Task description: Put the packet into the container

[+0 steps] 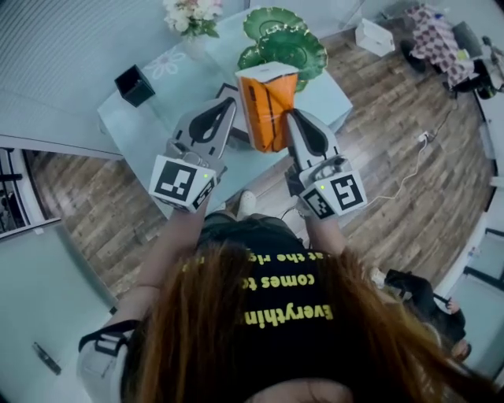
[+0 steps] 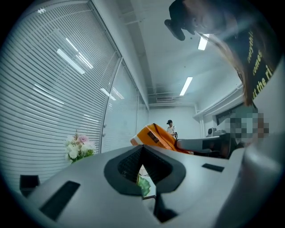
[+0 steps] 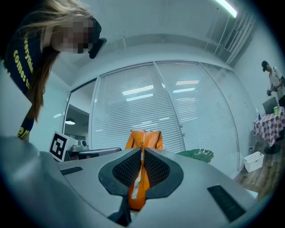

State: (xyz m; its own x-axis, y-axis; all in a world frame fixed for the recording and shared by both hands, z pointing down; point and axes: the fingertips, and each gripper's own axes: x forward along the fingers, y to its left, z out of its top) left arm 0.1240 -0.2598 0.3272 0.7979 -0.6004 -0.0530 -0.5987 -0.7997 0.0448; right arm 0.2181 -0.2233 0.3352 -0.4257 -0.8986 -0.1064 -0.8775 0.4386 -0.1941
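Note:
An orange packet (image 1: 268, 110) hangs upright above the pale table (image 1: 150, 138), and my right gripper (image 1: 293, 120) is shut on its right edge. In the right gripper view the packet (image 3: 143, 141) runs up between the jaws of the gripper (image 3: 142, 156). My left gripper (image 1: 228, 109) is just left of the packet, shut with nothing in it; in its own view the packet (image 2: 156, 136) lies beyond and to the right of the gripper (image 2: 142, 156). A small black container (image 1: 135, 85) stands on the table's far left part.
Two green scalloped plates (image 1: 283, 43) sit at the table's far end, with a vase of flowers (image 1: 191, 16) to their left. A white box (image 1: 374, 35) rests on the wooden floor beyond. A person (image 3: 274, 80) stands far off by a checked table.

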